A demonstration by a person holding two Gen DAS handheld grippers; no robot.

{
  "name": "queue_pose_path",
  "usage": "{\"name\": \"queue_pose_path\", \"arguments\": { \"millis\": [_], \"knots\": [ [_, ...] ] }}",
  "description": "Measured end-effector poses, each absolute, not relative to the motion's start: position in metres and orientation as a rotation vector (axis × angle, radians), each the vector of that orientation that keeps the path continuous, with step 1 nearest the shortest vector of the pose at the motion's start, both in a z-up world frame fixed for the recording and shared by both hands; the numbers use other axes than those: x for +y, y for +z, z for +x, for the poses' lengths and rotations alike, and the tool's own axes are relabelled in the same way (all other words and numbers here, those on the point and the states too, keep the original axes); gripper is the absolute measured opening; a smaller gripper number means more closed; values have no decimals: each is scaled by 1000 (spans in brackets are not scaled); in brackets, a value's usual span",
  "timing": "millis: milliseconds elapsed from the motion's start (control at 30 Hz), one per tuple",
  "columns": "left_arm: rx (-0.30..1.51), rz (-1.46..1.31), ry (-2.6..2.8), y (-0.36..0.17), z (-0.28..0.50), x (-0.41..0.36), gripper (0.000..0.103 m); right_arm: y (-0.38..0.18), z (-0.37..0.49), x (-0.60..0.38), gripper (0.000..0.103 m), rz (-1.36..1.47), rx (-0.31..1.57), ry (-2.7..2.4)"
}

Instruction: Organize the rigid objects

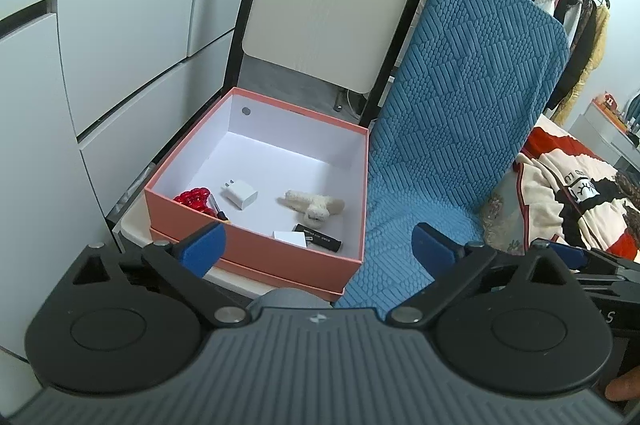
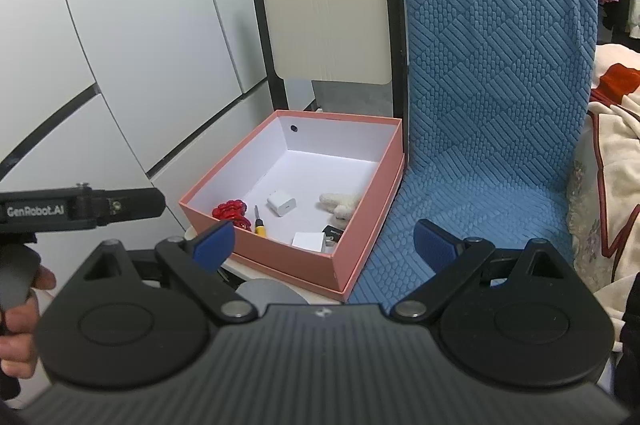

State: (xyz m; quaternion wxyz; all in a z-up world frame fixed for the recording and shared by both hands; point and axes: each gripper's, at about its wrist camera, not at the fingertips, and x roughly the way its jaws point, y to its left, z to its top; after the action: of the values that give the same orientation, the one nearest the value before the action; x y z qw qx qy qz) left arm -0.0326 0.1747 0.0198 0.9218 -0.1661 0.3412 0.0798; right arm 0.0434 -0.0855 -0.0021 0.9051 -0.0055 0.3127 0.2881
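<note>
Inside, one pink box holds two white chargers, one screwdriver.

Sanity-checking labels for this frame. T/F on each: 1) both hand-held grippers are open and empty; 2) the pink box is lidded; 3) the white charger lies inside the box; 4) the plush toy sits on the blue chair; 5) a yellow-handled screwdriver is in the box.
1) True: the left hand-held gripper and right hand-held gripper are both spread wide, holding nothing.
2) False: the pink box is open on top, its contents visible.
3) True: the white charger rests on the box floor.
4) False: the plush toy lies inside the box, not on the blue chair.
5) True: the screwdriver lies beside the red object.
</note>
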Motion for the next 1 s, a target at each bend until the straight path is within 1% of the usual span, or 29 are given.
{"name": "queue_pose_path", "arguments": {
  "millis": [1000],
  "knots": [
    [692, -349, 169, 20, -44, 183, 101, 1, 33, -78, 98, -24, 640, 591]
  ]
}}
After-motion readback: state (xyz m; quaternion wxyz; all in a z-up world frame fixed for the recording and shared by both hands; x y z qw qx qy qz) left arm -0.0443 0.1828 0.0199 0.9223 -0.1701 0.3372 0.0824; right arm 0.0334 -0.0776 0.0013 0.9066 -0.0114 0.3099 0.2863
